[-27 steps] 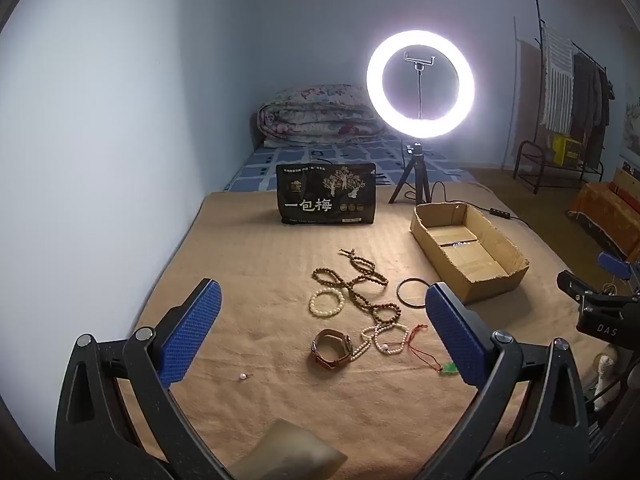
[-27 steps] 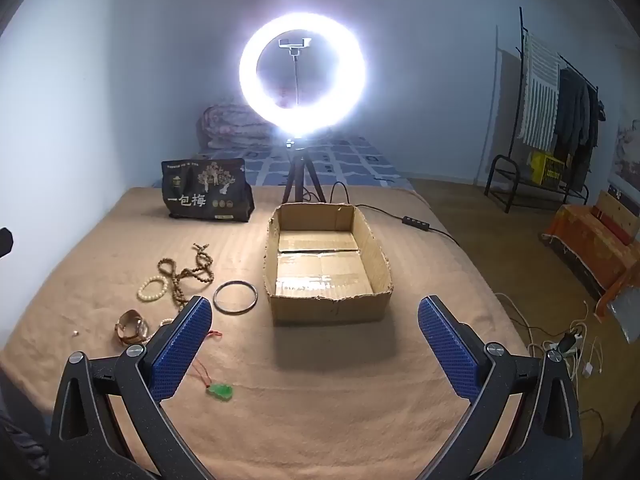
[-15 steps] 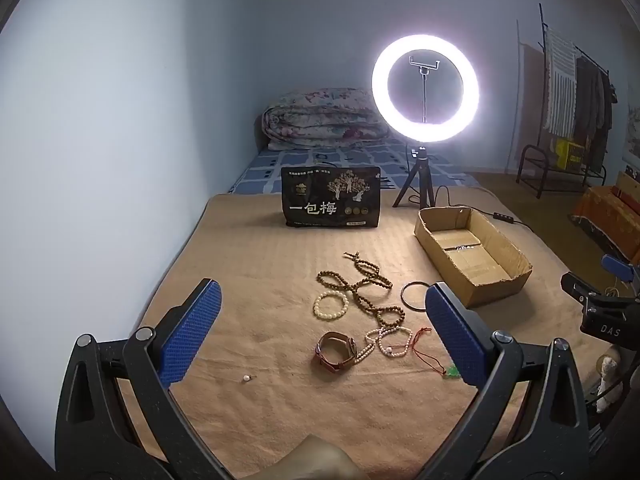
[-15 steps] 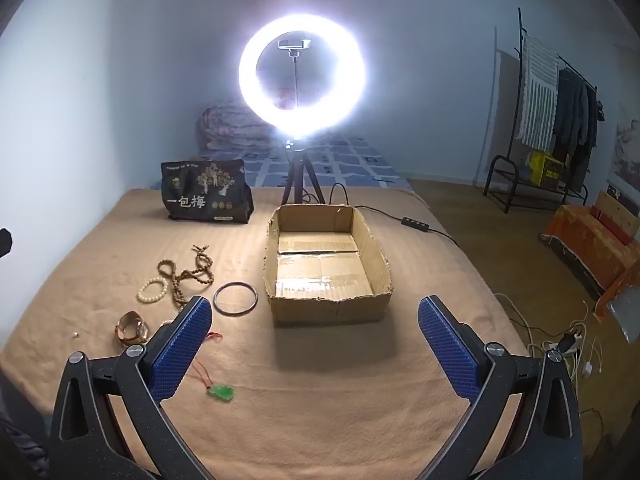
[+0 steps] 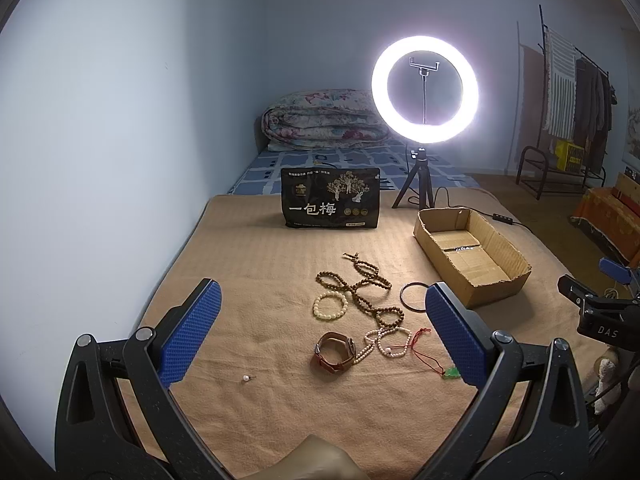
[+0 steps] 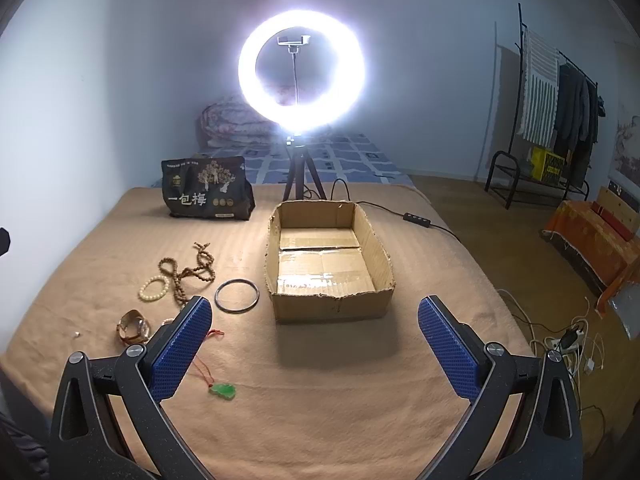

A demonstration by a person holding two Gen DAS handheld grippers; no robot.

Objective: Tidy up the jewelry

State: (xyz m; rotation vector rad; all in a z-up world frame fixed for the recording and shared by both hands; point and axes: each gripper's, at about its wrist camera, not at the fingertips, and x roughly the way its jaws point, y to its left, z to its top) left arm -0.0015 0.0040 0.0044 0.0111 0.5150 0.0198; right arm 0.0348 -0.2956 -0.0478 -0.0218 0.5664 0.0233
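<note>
Left of your one empty cardboard box (image 6: 330,264) lie seven jewelry pieces; both hand-held grippers, left (image 5: 320,334) and right (image 6: 314,344), spread wide.

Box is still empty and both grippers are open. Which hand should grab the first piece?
Left, probably. The left gripper points at the jewelry; the watch lies between its open fingers. The right gripper faces the cardboard box.

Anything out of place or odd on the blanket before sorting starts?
One tiny white bead lies alone, apart from the jewelry cluster, left of the watch. The cardboard box has a ragged, torn rim. Otherwise nothing stands out.
</note>
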